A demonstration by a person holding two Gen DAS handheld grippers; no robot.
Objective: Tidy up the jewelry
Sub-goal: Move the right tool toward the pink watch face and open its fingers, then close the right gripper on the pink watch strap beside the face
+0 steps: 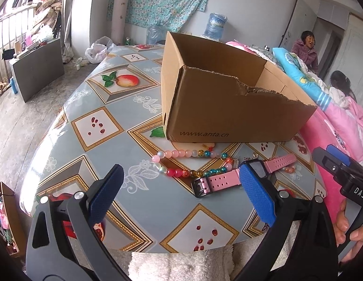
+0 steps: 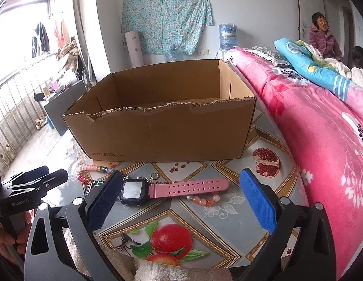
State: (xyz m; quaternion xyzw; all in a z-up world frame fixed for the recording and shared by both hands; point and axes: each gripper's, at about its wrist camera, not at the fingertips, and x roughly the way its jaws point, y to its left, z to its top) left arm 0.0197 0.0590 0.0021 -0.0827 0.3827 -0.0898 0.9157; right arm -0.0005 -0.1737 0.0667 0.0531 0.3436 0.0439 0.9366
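A pink-strapped watch [image 2: 158, 188] with a black square face lies flat on the patterned table, just in front of an open brown cardboard box [image 2: 162, 128]. My right gripper [image 2: 180, 194] is open, its blue pads either side of the watch without touching it. A peach bead bracelet [image 2: 204, 200] lies below the strap and a small ring [image 2: 154, 175] above it. In the left wrist view my left gripper [image 1: 181, 187] is open above the table's near edge, with the watch [image 1: 223, 180] by its right pad. A multicoloured bead bracelet [image 1: 181, 161] lies between watch and box [image 1: 228, 107].
A pink quilt [image 2: 322, 128] on a bed presses against the table's right side. The table [image 1: 87, 93] drops off to bare floor on the left, where a dark cabinet [image 1: 38, 70] stands. Two people [image 1: 305, 49] are at the far right. White fleecy fabric [image 1: 181, 267] lies at the near edge.
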